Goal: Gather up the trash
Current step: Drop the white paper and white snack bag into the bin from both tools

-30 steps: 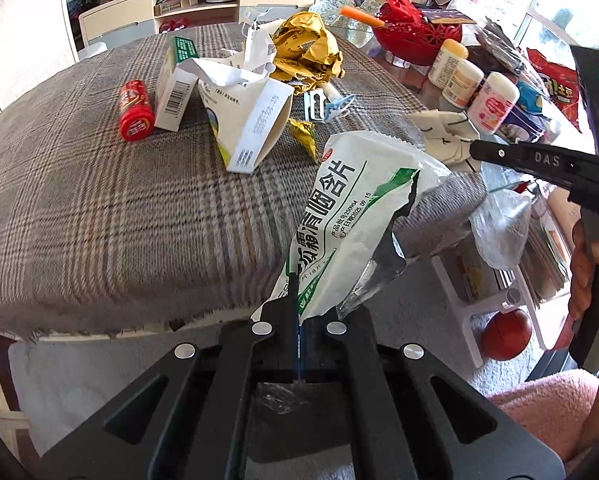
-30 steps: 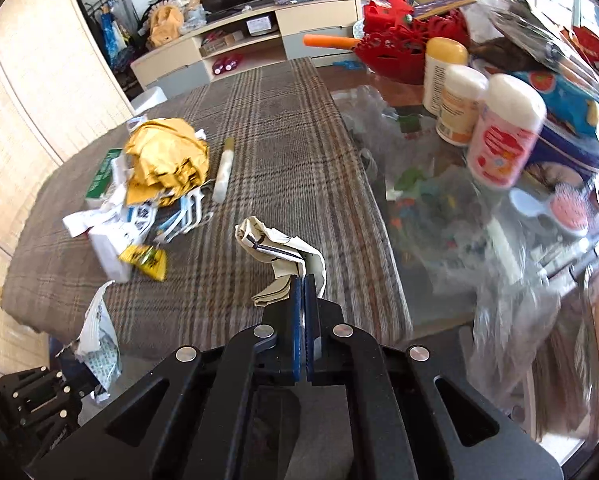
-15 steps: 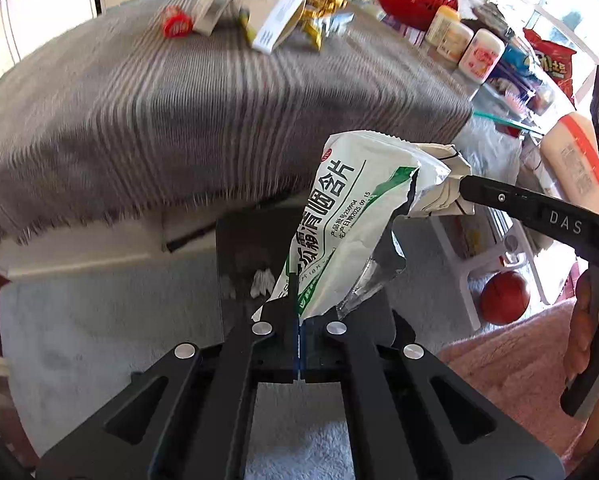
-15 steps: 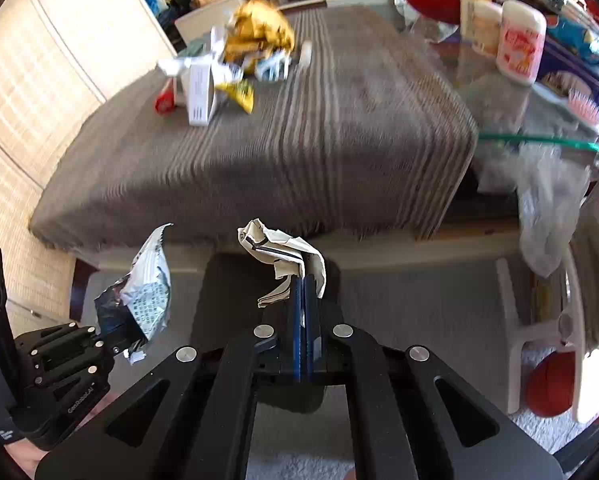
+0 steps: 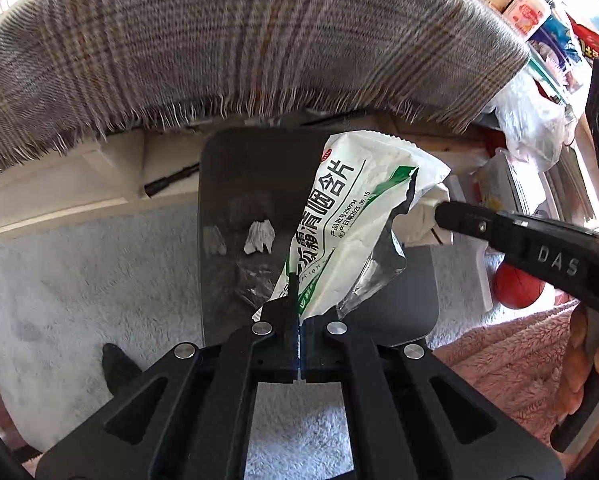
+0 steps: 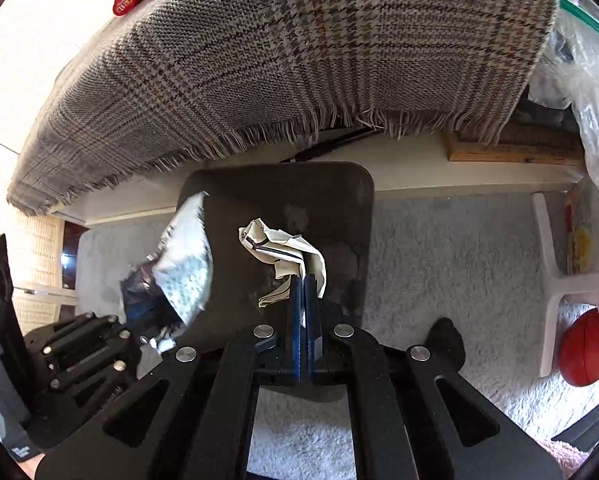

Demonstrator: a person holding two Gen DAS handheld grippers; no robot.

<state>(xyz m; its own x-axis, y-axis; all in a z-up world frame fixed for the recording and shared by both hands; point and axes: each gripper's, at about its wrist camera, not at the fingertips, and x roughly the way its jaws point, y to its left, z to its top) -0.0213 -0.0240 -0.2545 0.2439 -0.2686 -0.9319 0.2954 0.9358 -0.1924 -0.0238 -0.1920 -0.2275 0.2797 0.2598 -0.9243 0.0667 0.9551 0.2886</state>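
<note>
Left gripper (image 5: 298, 312): black two-finger tool, jaws clamped on the bottom edge of a torn white foil wrapper with green bands and black Chinese print (image 5: 351, 216). The wrapper is held upright above the bin; its right side is ripped open, and a silvery inner lining is exposed along the tear. A printed date code is seen near its middle.

Right gripper (image 6: 302, 304): black two-finger tool with blue pads, jaws clamped on a crumpled cream paper scrap with a dark line (image 6: 283, 252). The scrap is folded over itself and is held above the bin, just beside the foil wrapper, which is seen in the left wrist view to overlap it.

Dark grey rectangular bin with rounded corners (image 5: 235, 168): placed on the floor beneath both held items. Small white paper bits (image 5: 259, 238) and a clear plastic piece are seen inside.

Pale grey fluffy carpet (image 6: 439, 248): spread under the bin.

Grey plaid cloth with a frayed fringe (image 6: 299, 48): draped over the table edge above the bin.

Red-orange ball (image 6: 589, 348): on the floor to the right.
</note>
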